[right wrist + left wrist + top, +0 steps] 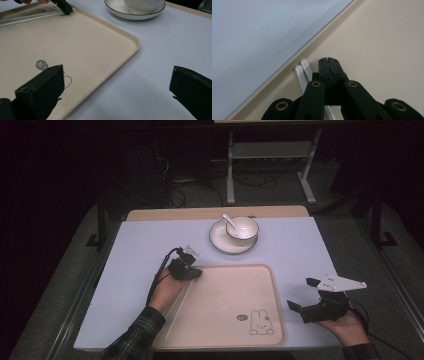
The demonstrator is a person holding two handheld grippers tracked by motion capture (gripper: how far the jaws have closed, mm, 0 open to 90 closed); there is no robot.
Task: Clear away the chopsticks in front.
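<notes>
A beige tray [260,275] with a rabbit drawing lies at the table's front. A pair of pale chopsticks [301,68] rests inside it along its left rim [30,17], seen in the high view as a thin line [178,309]. My left gripper [195,272] is low over the tray's far left corner. Its jaws are shut on each other [329,61] just right of the chopstick ends, with nothing between them. My right gripper [301,293] hovers open off the tray's right edge, its jaws wide apart [117,85] over the blue mat.
A white plate [220,242] behind the tray carries a ribbed white bowl [243,227] with a spoon [229,220] in it. The blue mat [145,245] covers the table, and a wooden strip runs along the far edge. The left gripper's tip [65,9] touches the tray's far corner.
</notes>
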